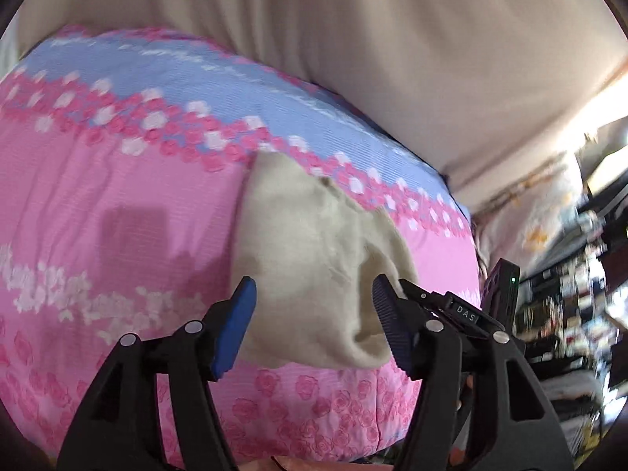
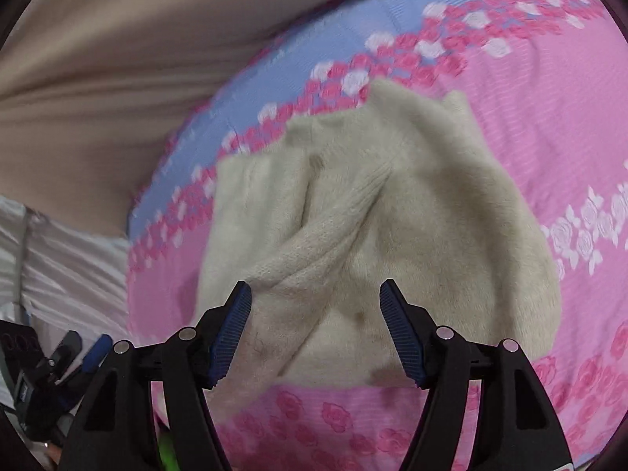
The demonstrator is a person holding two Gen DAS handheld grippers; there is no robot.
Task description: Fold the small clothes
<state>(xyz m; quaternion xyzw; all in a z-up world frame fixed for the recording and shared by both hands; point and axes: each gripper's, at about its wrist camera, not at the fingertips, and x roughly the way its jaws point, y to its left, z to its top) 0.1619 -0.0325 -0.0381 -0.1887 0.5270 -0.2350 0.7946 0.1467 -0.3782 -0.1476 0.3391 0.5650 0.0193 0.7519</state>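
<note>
Both my left gripper (image 1: pixel 314 294) and right gripper (image 2: pixel 316 300) hang spread, empty, above the cream sweater (image 2: pixel 392 216) (fluffy); its folded sleeve (image 2: pixel 322 231) could slide loose on the bedspread (image 2: pixel 549 117).

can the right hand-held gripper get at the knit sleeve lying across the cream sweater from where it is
Probably yes. The right hand-held gripper is open with nothing between its fingers, and the knit sleeve lies on top of the cream sweater just ahead, uncovered. The left hand-held gripper sits off to the side.

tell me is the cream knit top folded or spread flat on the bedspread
Folded, loosely. The cream knit top lies bunched on the pink bedspread with a ribbed sleeve crossed over its body; both tongs stand open, off it.
</note>
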